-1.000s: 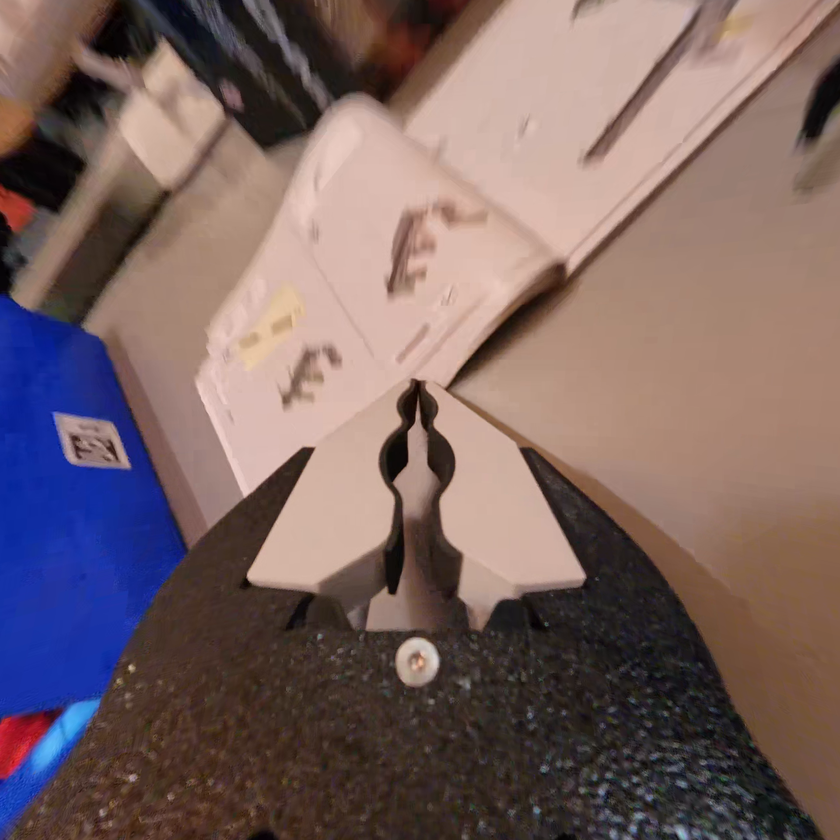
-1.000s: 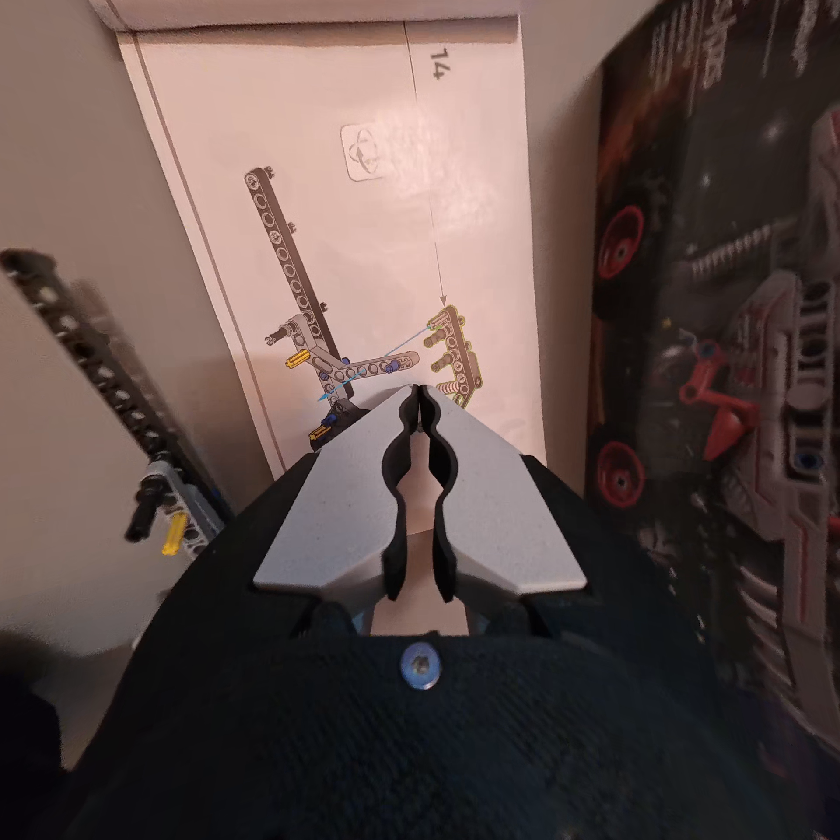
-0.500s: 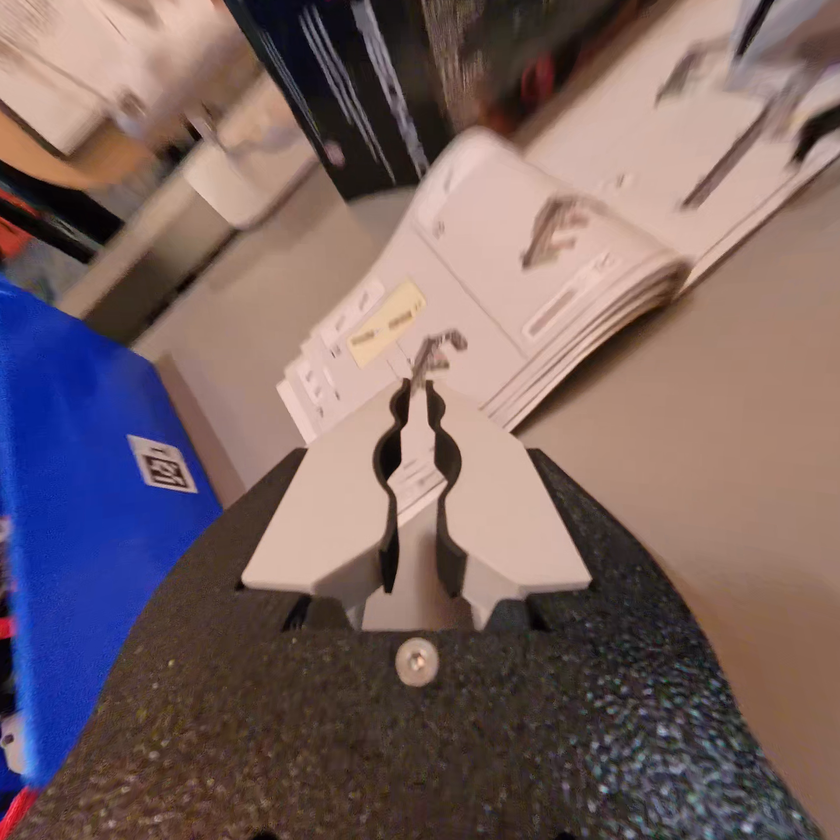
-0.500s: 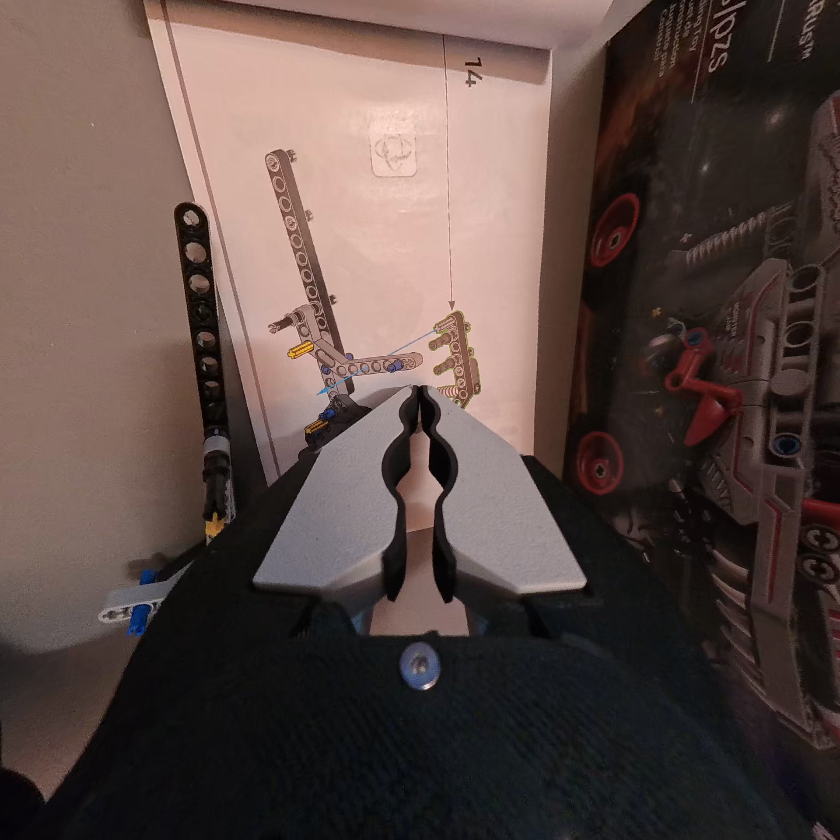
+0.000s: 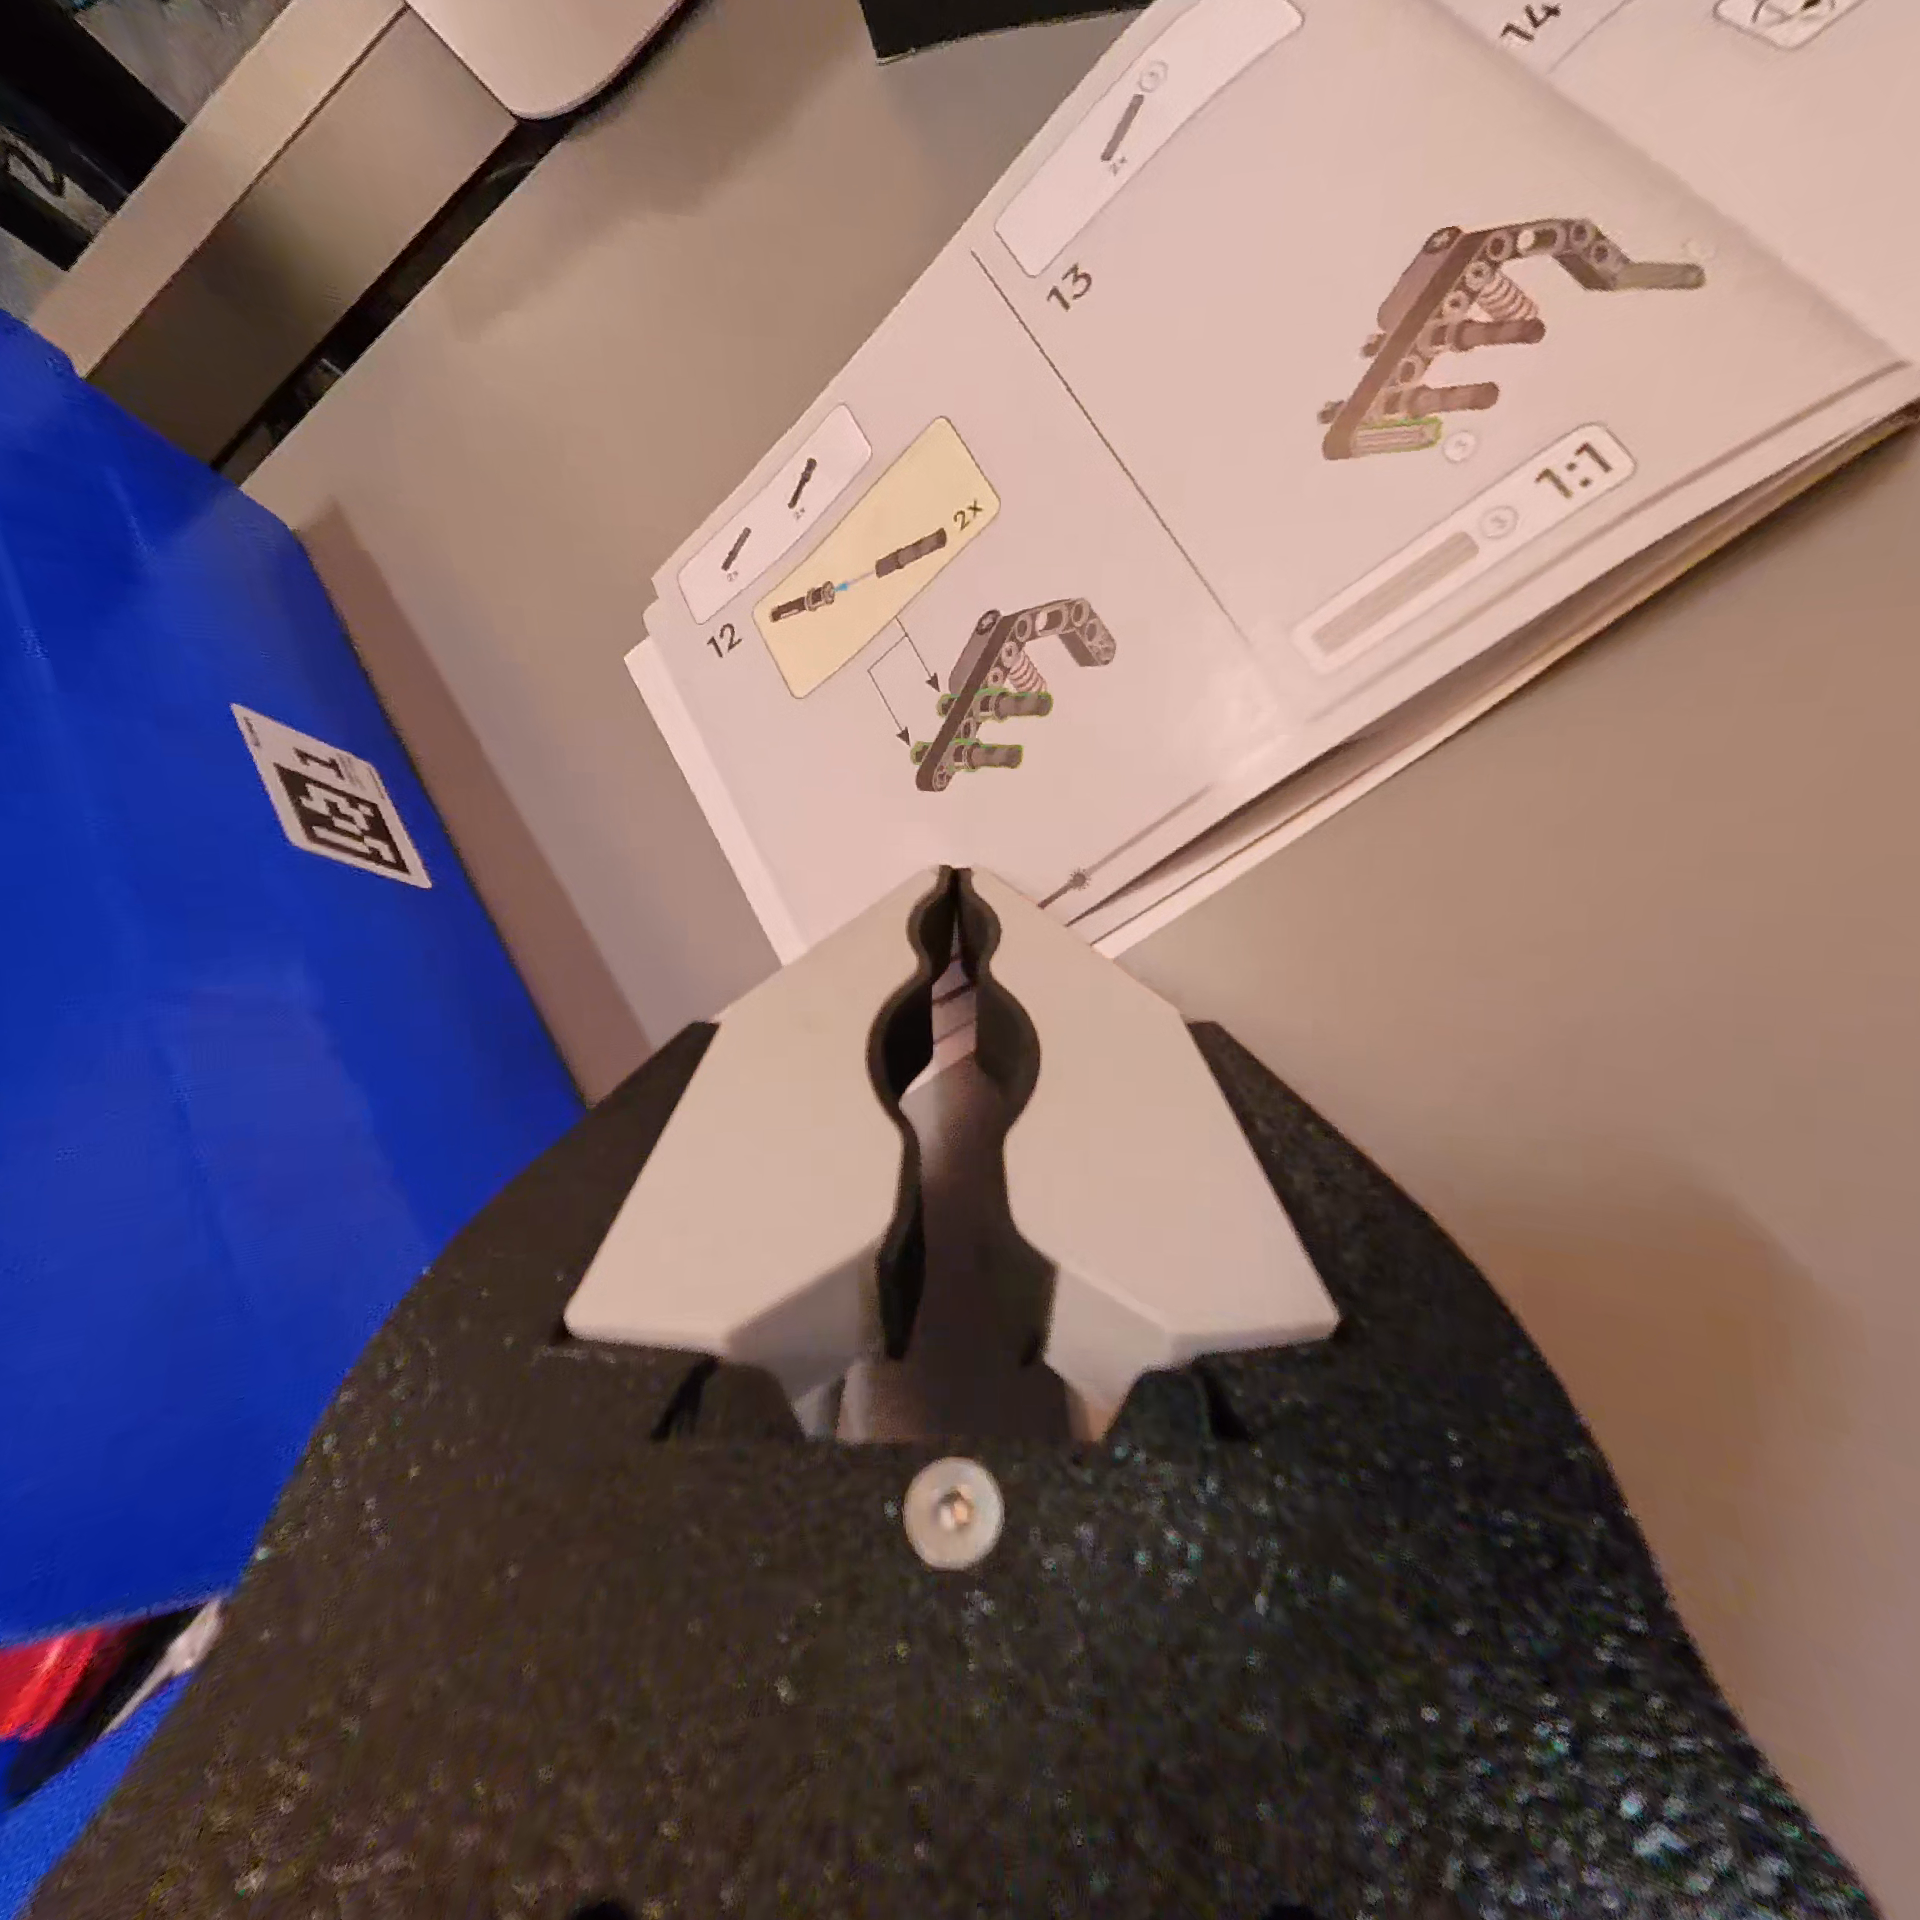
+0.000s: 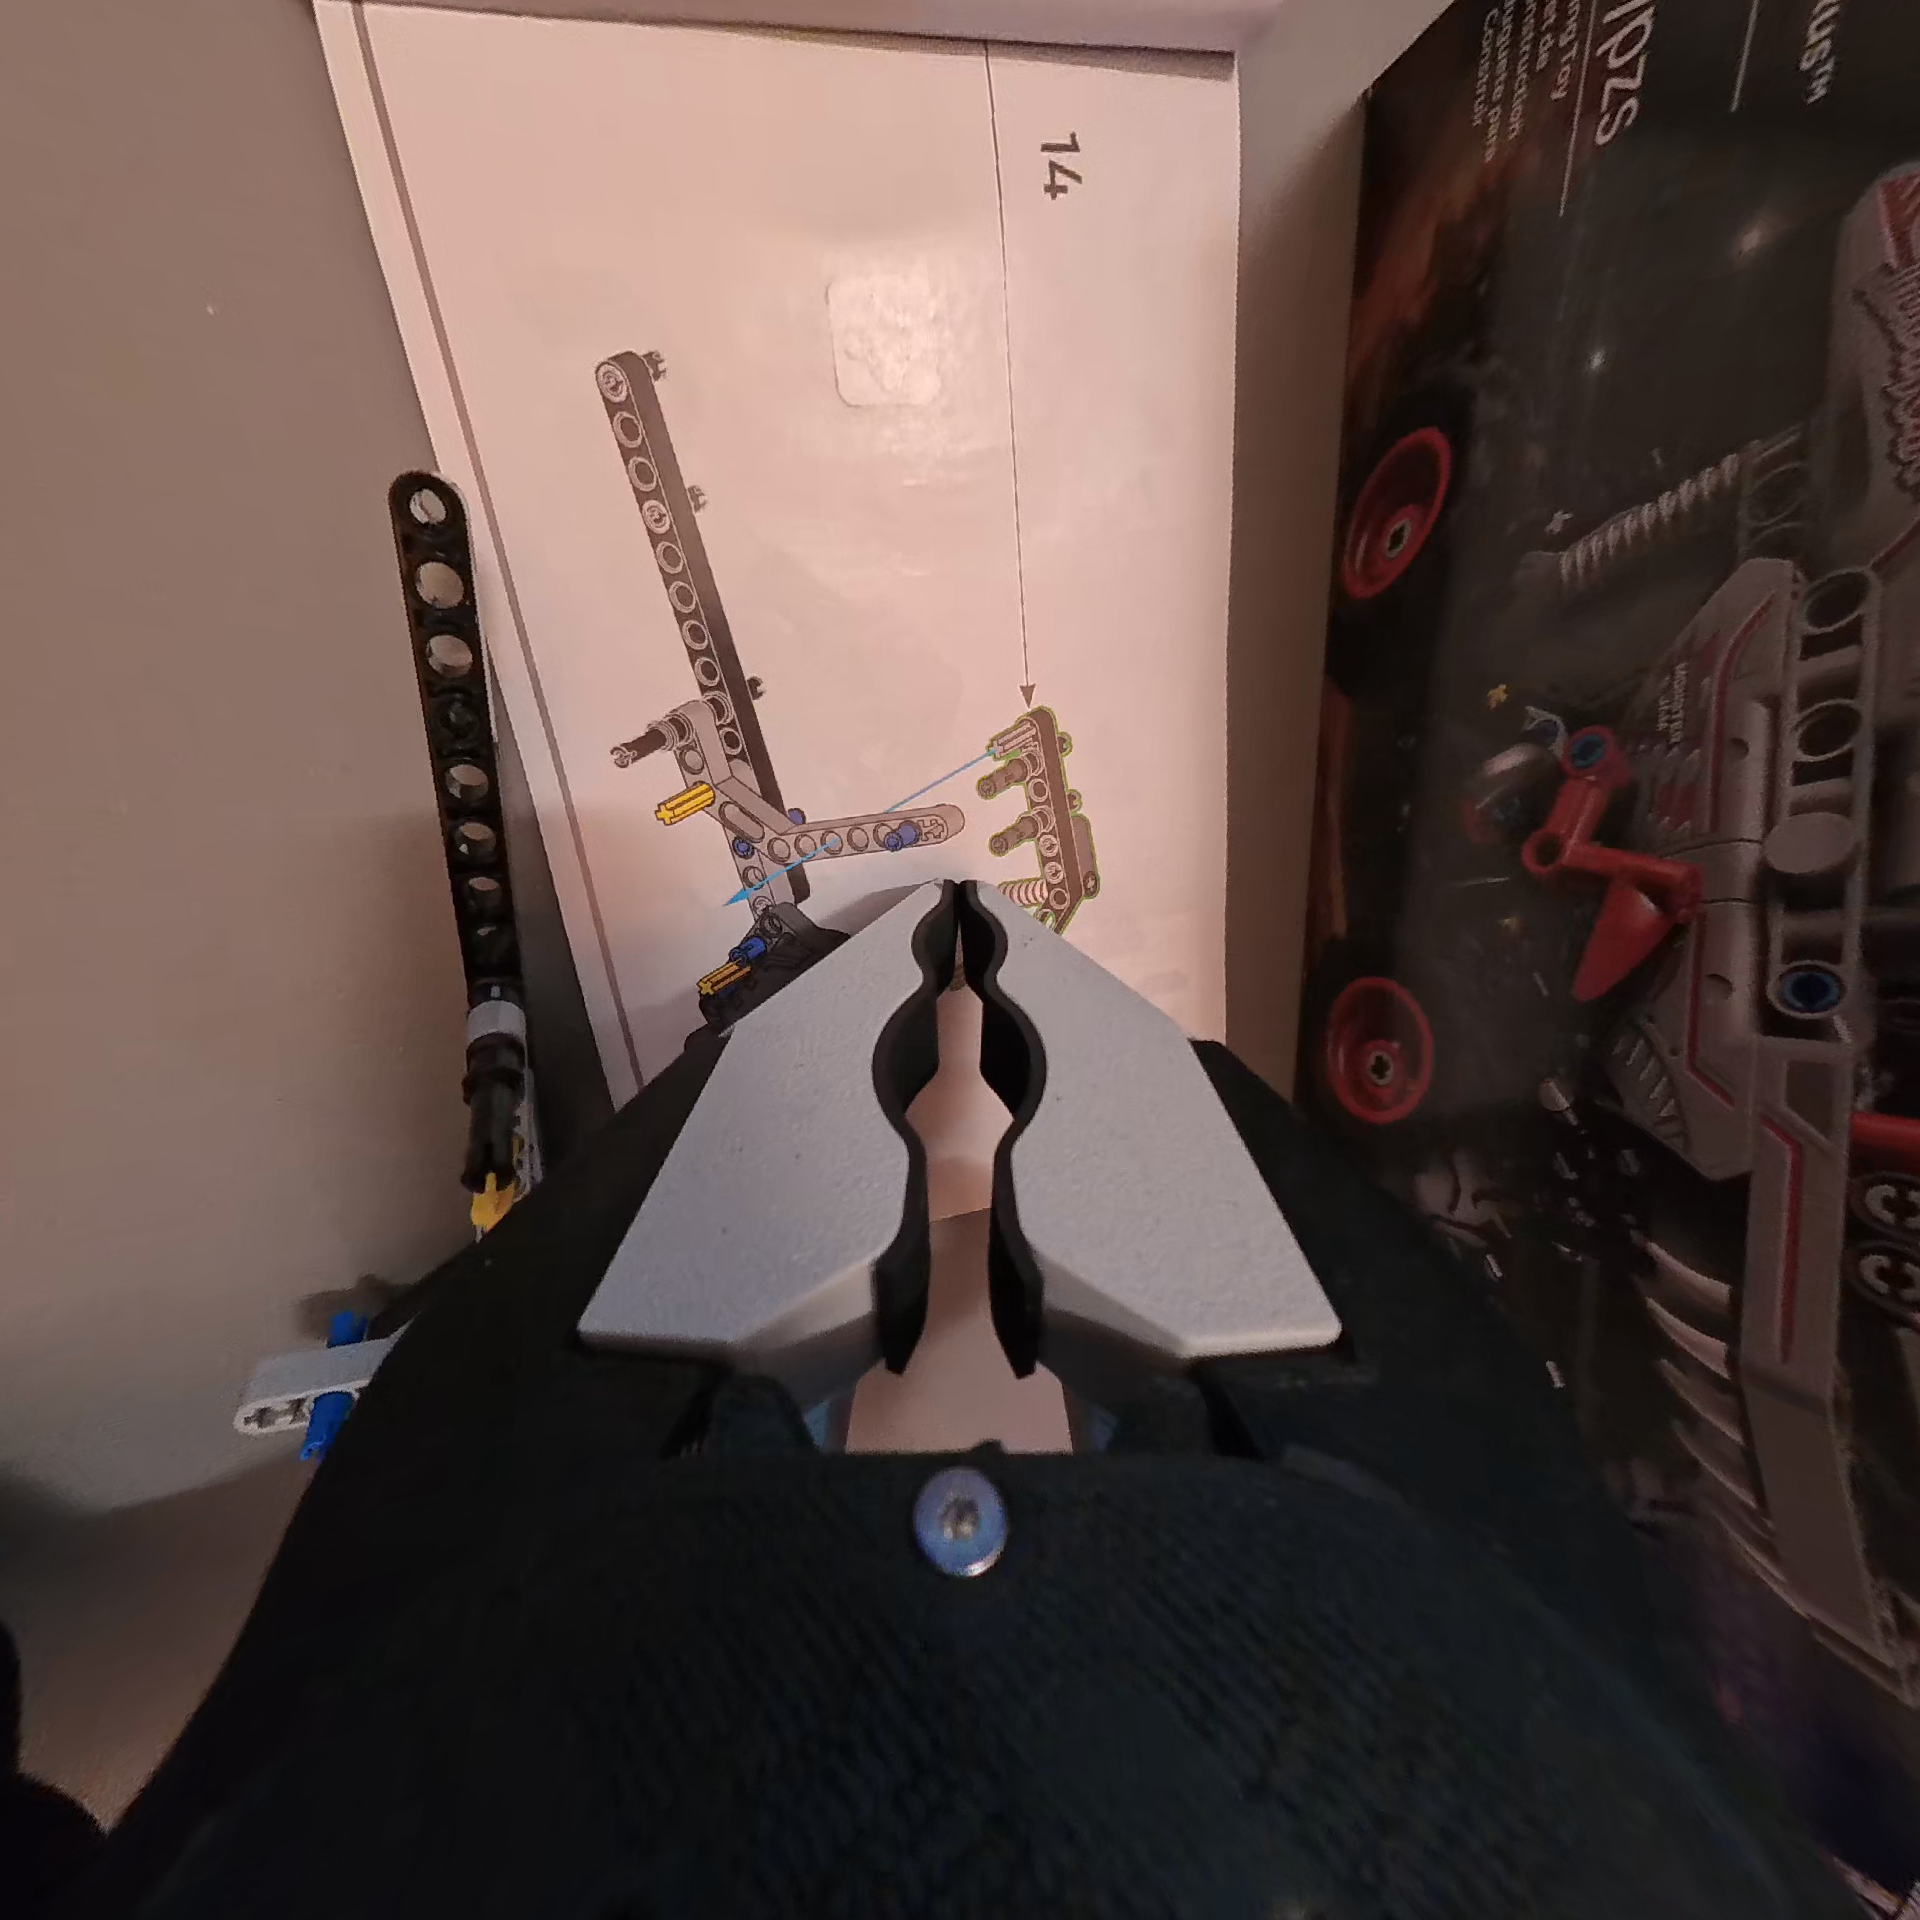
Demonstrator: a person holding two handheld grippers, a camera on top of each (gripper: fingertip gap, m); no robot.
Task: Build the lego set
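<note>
- In the left wrist view, a blue bin with a square coded sticker is filling the left edge; its top and bottom are running out of frame, and something red at its lower corner is too blurred to identify.
- The left gripper is hovering with its tips pressed together and nothing between them, its tips overlapping the near corner of the open instruction booklet.
- The booklet is lying on the grey bench, its right-hand page getting cut off by the frame.
- In the right wrist view, a partly built lego assembly is lying on the bench just beside the booklet's left edge: a long black holed beam, with a grey beam end and blue and yellow pins near the bottom, mostly hiding behind the gripper body.
- The right gripper is hovering over the booklet page, its tips all but meeting and gripping nothing.
- The dark lego box is lying to the right, cropped by the frame.
</note>
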